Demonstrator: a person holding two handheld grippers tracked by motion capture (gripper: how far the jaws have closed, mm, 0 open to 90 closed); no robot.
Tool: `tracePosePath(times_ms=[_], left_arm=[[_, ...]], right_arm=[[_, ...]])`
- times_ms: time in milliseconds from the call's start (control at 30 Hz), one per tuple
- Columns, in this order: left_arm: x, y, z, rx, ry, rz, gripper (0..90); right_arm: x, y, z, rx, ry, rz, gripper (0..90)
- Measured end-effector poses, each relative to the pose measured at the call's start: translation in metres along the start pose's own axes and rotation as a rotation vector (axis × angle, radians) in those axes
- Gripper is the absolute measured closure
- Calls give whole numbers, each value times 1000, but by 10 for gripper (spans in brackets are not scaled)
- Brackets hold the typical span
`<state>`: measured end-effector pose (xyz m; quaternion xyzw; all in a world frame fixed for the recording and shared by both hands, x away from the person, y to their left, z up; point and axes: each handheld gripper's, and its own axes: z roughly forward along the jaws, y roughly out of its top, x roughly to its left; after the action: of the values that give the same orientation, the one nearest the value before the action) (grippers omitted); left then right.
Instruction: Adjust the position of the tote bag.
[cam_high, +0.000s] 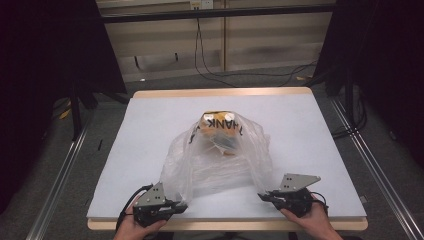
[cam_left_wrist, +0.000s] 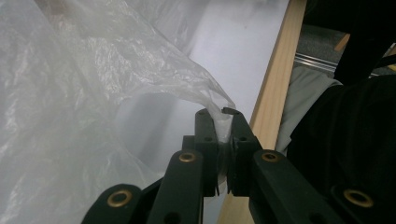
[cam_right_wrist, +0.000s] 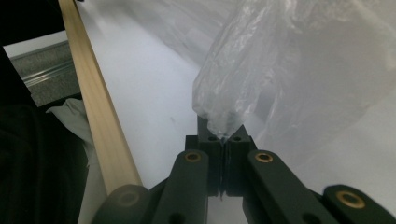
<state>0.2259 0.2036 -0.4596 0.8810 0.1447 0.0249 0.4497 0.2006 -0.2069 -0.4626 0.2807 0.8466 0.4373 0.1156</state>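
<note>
high view: 1 clear plastic bag (cam_high: 220, 155) printed "thank" lies mid-table (cam_high: 150, 125), 1 yellow item (cam_high: 212, 122) inside; 2 grippers, left gripper (cam_high: 181, 205) and right gripper (cam_high: 264, 197), each clamped on a bag edge.

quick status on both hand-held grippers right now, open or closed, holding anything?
Left hand-held gripper: closed, pinching an edge of the clear plastic bag.
Right hand-held gripper: closed, pinching the bag's other near edge.

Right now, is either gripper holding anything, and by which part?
Both are. The left gripper pinches the clear, crinkled plastic bag at its near left edge, and the right gripper pinches a gathered bit of its near right edge.
</note>
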Motion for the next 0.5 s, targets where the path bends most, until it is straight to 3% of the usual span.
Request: tracePosePath(times_ms=[333,500], left_arm=[[2,3,-9,-76,-8,-13,861],[3,8,-11,-99,-15,-1,862]], right_arm=[[0,2,-11,-71,-10,-9,893],[1,6,-19,-124,-20,-21,893]])
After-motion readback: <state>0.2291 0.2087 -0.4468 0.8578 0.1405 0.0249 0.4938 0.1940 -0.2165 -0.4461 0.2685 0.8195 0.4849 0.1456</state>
